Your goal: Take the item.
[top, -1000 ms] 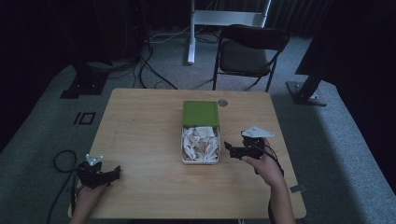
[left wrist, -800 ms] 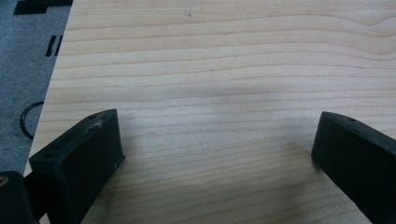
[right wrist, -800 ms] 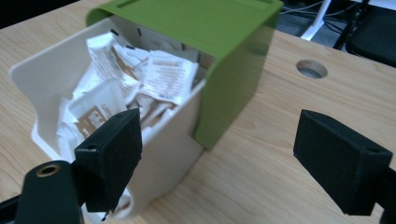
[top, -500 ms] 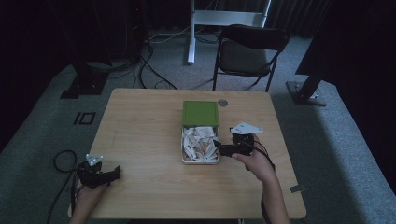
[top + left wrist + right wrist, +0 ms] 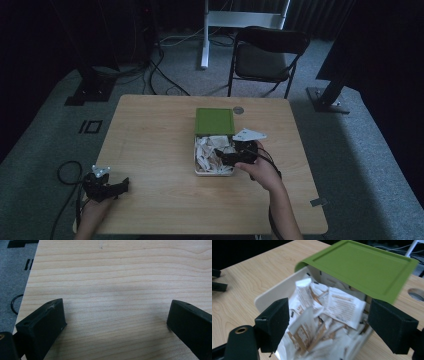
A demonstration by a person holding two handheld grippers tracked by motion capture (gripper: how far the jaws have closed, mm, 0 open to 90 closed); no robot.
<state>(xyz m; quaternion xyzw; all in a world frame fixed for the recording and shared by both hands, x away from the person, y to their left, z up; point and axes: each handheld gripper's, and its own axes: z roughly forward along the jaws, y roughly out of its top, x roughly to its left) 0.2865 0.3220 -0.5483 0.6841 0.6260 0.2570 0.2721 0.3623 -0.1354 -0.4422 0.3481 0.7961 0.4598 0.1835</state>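
A wooden table [image 5: 150, 135] stands on grey carpet, with a dark folding chair [image 5: 265, 55] beyond its far edge. Near the table's middle sits a white box [image 5: 212, 172] packed with white and brown paper packets [image 5: 317, 315]; its green lid [image 5: 214, 121] stands open at the far side. The right gripper [image 5: 226, 157] hangs over the box's right half, jaws spread wide above the packets and holding nothing. The left gripper [image 5: 122, 183] rests at the near left corner, well apart from the box, jaws spread over bare wood
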